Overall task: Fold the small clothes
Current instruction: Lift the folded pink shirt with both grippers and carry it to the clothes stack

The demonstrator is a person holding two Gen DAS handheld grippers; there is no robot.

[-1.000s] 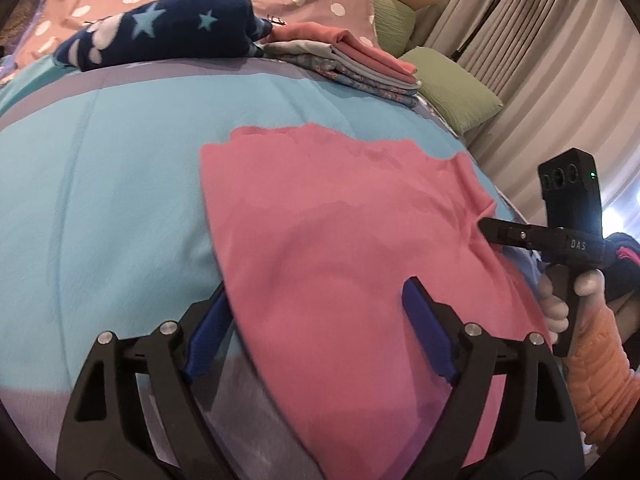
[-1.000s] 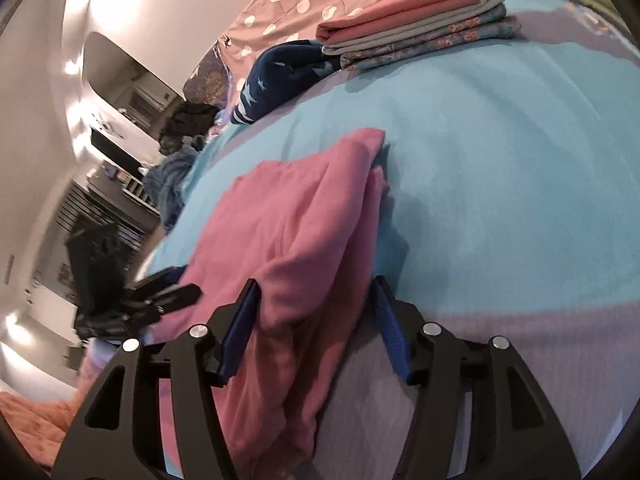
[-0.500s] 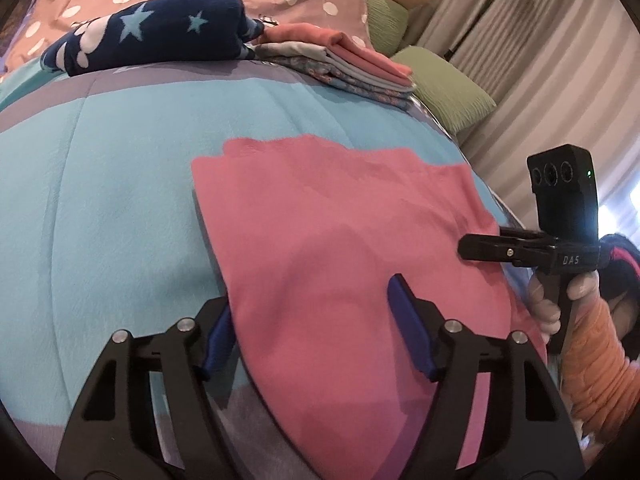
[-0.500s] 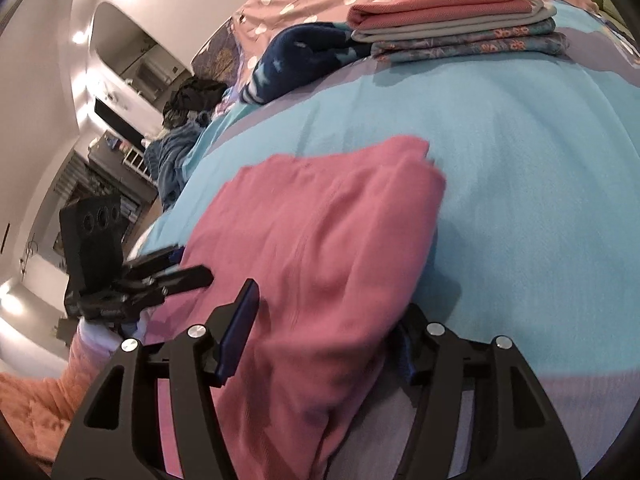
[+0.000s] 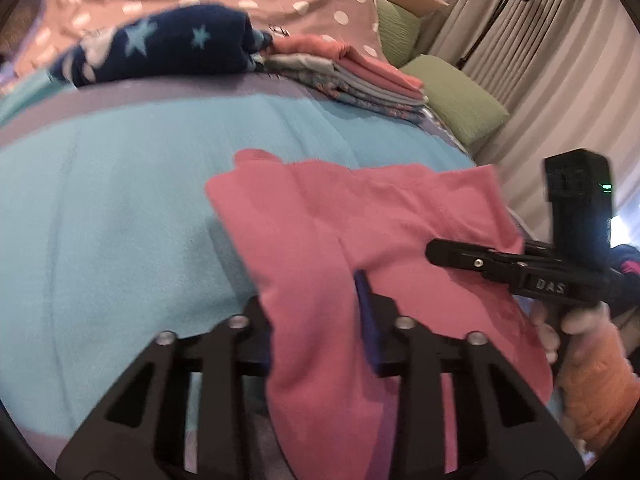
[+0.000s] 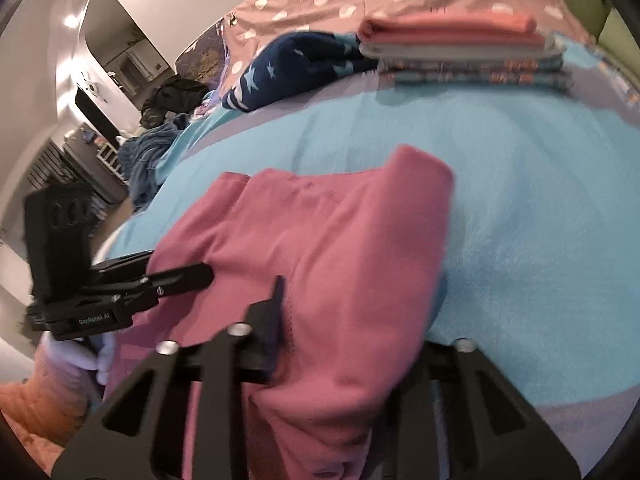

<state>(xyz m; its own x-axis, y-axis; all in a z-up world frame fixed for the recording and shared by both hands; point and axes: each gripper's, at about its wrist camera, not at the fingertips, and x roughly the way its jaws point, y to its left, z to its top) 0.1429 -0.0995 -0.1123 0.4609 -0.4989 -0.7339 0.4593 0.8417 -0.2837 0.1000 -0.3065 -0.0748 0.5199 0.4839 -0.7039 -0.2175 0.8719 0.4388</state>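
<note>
A pink garment [image 5: 360, 216] lies on the light blue bedspread [image 5: 100, 208], its near edge lifted. My left gripper [image 5: 316, 312] is shut on the garment's near left part, cloth bunched between the jaws. My right gripper [image 6: 348, 312] is shut on the near right part of the same garment [image 6: 320, 232], which drapes over the jaws. Each gripper shows in the other's view: the right gripper [image 5: 444, 250] at the right, the left gripper [image 6: 192, 276] at the left.
A stack of folded clothes [image 5: 360, 76] sits at the far side of the bed, also in the right wrist view [image 6: 460, 52]. A navy star-print item [image 5: 168, 48] lies beside it. Green pillows [image 5: 456, 104] and curtains stand at the right.
Both grippers have closed from open onto the pink garment's near edge and lifted it; the cloth now bunches and its far edge has drawn nearer.
</note>
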